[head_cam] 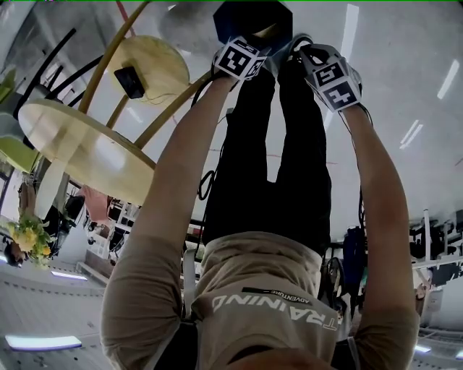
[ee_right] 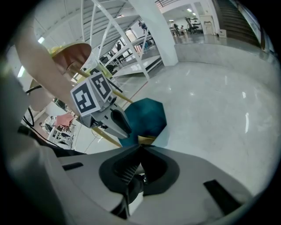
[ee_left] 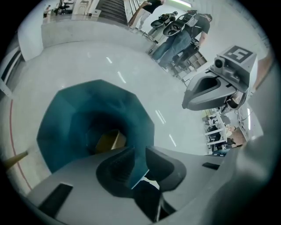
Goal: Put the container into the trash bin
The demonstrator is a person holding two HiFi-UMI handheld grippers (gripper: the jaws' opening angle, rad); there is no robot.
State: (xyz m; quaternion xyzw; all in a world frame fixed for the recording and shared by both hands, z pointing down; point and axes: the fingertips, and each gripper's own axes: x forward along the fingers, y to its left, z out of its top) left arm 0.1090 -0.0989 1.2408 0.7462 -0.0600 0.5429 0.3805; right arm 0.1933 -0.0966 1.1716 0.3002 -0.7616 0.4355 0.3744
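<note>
The dark teal, eight-sided trash bin [ee_left: 88, 118] stands on the pale floor with its mouth open toward me. A tan container [ee_left: 109, 140] lies inside it, partly in shadow. My left gripper [ee_left: 137, 163] is shut with the bin's near rim pinched between its pads. In the head view the bin [head_cam: 249, 18] sits just past both marker cubes, left gripper [head_cam: 241, 58] and right gripper [head_cam: 333, 76]. My right gripper [ee_right: 139, 148] is shut, hovering short of the bin [ee_right: 147, 115], with a tan edge of the container [ee_right: 146, 139] showing just beyond its tips. From the left gripper view the right gripper [ee_left: 186, 102] hangs apart from the bin.
A round wooden table [head_cam: 79, 144] on slanted yellow legs stands to the left, and a black device [head_cam: 130, 81] lies on a second round top. People [ee_left: 180, 35] stand far off near stairs. A white steel frame [ee_right: 118, 30] rises behind the bin. My legs [head_cam: 275, 159] fill the middle.
</note>
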